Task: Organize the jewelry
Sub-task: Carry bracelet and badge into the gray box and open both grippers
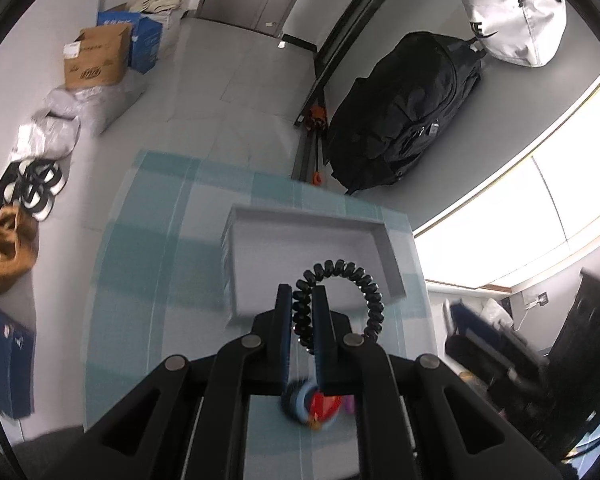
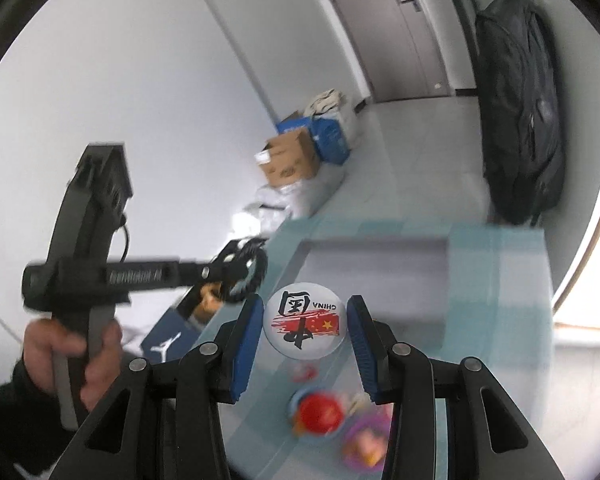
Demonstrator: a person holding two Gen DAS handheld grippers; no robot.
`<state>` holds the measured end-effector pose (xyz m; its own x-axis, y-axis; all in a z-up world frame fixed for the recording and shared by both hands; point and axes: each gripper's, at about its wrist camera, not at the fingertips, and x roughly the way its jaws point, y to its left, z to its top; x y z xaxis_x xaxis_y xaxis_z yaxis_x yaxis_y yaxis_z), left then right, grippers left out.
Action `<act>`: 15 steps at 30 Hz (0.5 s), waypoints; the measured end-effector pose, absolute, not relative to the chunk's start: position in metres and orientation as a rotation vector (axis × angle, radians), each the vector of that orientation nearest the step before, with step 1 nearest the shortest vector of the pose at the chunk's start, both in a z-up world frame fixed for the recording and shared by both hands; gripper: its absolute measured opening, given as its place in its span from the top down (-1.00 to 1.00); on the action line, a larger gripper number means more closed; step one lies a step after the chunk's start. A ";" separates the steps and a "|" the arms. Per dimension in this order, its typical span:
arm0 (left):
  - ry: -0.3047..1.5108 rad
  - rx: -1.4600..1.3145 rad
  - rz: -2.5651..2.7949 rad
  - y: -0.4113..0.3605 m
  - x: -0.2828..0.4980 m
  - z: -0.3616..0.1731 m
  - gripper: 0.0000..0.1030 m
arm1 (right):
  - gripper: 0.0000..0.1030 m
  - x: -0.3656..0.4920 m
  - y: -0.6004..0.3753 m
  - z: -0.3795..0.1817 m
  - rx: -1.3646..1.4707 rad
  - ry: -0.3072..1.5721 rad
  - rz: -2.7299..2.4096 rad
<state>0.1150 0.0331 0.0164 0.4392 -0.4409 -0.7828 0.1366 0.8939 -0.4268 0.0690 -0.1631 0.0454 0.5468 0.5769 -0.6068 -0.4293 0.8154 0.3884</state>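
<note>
Here the relation that counts is tray to tool: the shallow grey tray lies on the teal checked table just beyond both tools, on their far side, with its long axis running left to right across the view.

The left tool is closed tight on a black spiral hair tie. One side of the coil is pinched between the pads, and the rest of the loop arches out to the right of them, over the near part of the tray. In the right wrist view the same tool is seen at the left, carried by a hand and blurred, with the coil dark at its tip.

The right tool is partly open around a round white pin badge with red and black print. The badge is spanned from side to side and appears held clear of the table, with the tray's near wall just behind it.

A blurred cluster of small trinkets, red, blue and pink, is left on the near part of the table below both tools.

Of the two, the left tool is judged the nearer to the tray, its load already overhanging the rim. For either piece, a short move forward and down is probably all that is called for.
</note>
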 end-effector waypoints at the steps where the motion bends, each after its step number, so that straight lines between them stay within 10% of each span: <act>1: 1.064 -0.318 -0.371 0.029 0.121 0.015 0.89 | 0.19 0.083 -0.165 0.045 0.215 0.803 0.597; 15: 1.125 -0.323 -0.445 0.009 0.176 -0.019 0.84 | 0.16 0.178 -0.176 -0.011 0.304 0.999 0.574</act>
